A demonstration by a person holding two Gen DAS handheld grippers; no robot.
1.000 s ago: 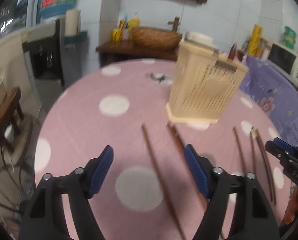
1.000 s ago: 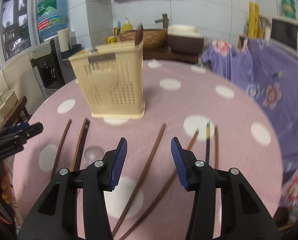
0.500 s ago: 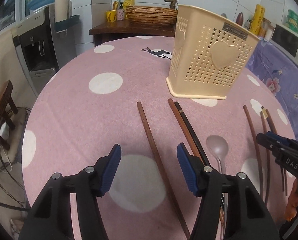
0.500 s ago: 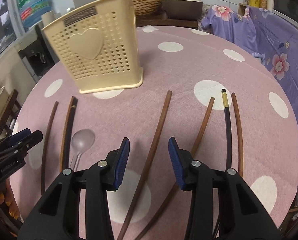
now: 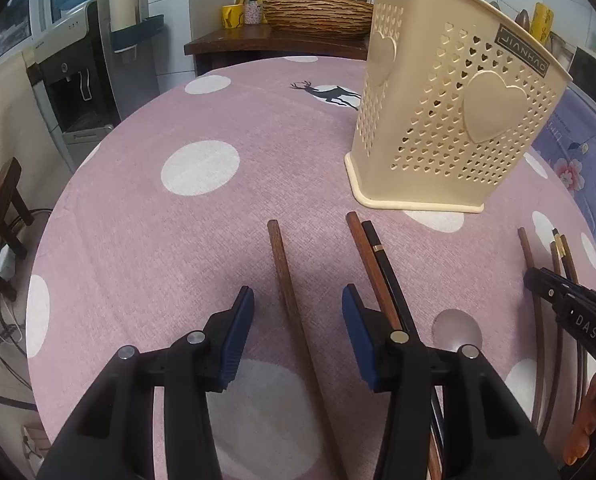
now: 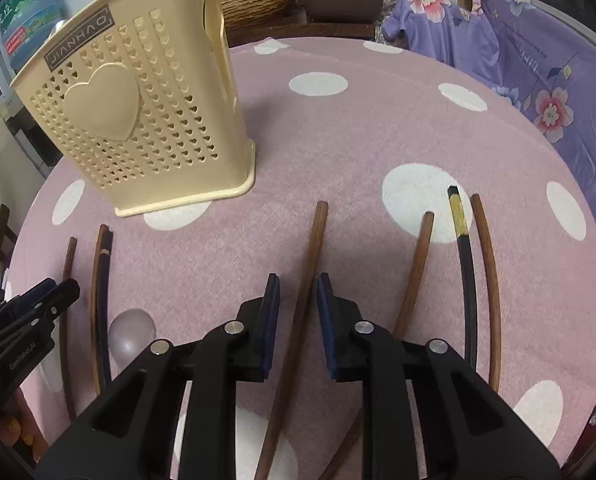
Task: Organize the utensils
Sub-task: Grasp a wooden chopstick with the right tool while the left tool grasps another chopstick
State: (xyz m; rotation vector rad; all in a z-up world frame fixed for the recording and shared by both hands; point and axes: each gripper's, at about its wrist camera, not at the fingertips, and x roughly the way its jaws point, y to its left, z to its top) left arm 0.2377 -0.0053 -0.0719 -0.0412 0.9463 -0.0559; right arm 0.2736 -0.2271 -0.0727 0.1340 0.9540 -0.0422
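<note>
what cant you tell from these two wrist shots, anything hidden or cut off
- Utensil holder contents: both views show only its perforated walls from outside.
- Spoon handle: left wrist view, hidden behind the left gripper; right wrist view, it runs under the other gripper.
- Brown chopstick between the right gripper pads: whether they press it is unclear; the jaws have just been closing.
- Near ends of all chopsticks: cut by the bottom edges.
</note>
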